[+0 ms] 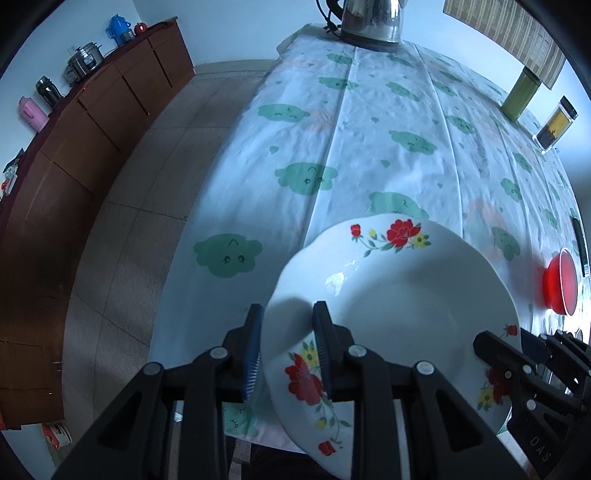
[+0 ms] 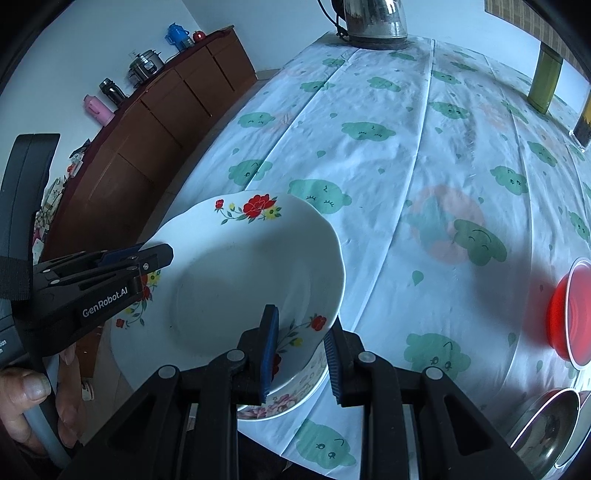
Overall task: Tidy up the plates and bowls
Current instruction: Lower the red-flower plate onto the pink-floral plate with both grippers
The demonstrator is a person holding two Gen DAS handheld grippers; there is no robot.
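Note:
A white plate with red flowers (image 1: 399, 295) is held tilted over the table's near left corner by both grippers. My left gripper (image 1: 288, 317) is shut on the plate's left rim, and it also shows in the right wrist view as the left gripper (image 2: 159, 254). My right gripper (image 2: 301, 325) is shut on the near right rim of the plate (image 2: 251, 280), and the left wrist view shows this right gripper (image 1: 487, 343) too. Under the plate's near edge sits a dish with pink flowers (image 2: 291, 400); I cannot tell if they touch.
A red bowl (image 2: 572, 310) and a steel bowl (image 2: 546, 428) stand at the right. A steel kettle (image 1: 369, 22), a green box (image 1: 521, 96) and a jar (image 1: 556, 125) line the far edge of the cloud-print tablecloth (image 1: 369, 129). A brown sideboard (image 1: 92, 129) runs along the left wall.

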